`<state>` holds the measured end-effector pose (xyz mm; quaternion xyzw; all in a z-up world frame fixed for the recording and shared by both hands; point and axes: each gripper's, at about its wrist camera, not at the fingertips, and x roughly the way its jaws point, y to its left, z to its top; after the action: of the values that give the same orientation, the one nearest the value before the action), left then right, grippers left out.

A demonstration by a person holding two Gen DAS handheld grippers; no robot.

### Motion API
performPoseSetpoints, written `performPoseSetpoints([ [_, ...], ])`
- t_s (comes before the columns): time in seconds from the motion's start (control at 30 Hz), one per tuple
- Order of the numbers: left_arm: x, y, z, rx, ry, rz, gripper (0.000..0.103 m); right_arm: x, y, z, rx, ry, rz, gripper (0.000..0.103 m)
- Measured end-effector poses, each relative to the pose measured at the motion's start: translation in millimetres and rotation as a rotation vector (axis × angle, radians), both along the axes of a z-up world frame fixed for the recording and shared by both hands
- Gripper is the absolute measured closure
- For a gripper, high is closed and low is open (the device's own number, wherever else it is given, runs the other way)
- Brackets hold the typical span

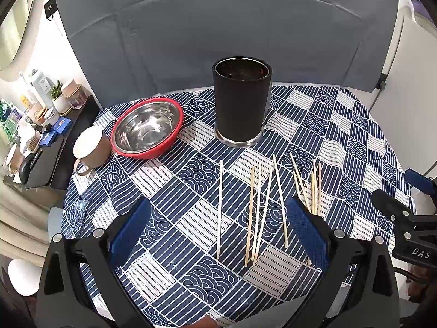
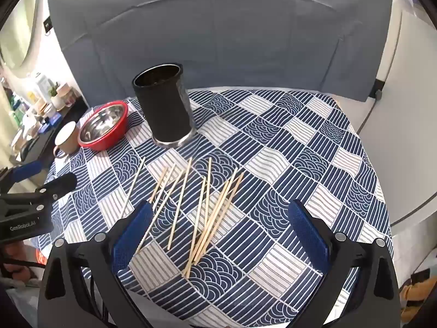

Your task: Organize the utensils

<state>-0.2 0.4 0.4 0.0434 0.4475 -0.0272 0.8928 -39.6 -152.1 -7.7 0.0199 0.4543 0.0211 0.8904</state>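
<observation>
Several wooden chopsticks [image 1: 256, 213] lie loose on the blue-and-white patterned tablecloth [image 1: 177, 246]; they also show in the right wrist view [image 2: 202, 213]. A black cylindrical utensil holder [image 1: 241, 108] stands upright behind them, also seen in the right wrist view [image 2: 164, 106]. My left gripper [image 1: 218, 218] is open above the left chopsticks, holding nothing. My right gripper [image 2: 220, 221] is open above the right bunch, holding nothing. Each gripper shows at the edge of the other's view: the right gripper [image 1: 404, 205], the left gripper [image 2: 43, 180].
A steel bowl with a red rim [image 1: 147, 128] and a beige cup [image 1: 91, 147] sit at the table's far left. A shelf with bottles and jars [image 1: 35, 114] stands left of the table. A grey padded panel [image 1: 218, 32] rises behind.
</observation>
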Motion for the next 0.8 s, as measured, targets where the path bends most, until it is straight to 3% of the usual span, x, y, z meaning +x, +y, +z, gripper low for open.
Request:
performPoseSetpoints([
  [0.8, -0.9, 0.7, -4.4, 0.011, 0.016, 0.003, 0.006, 2.9, 0.2, -3.3, -0.002, 0.019, 0.002, 0.008],
])
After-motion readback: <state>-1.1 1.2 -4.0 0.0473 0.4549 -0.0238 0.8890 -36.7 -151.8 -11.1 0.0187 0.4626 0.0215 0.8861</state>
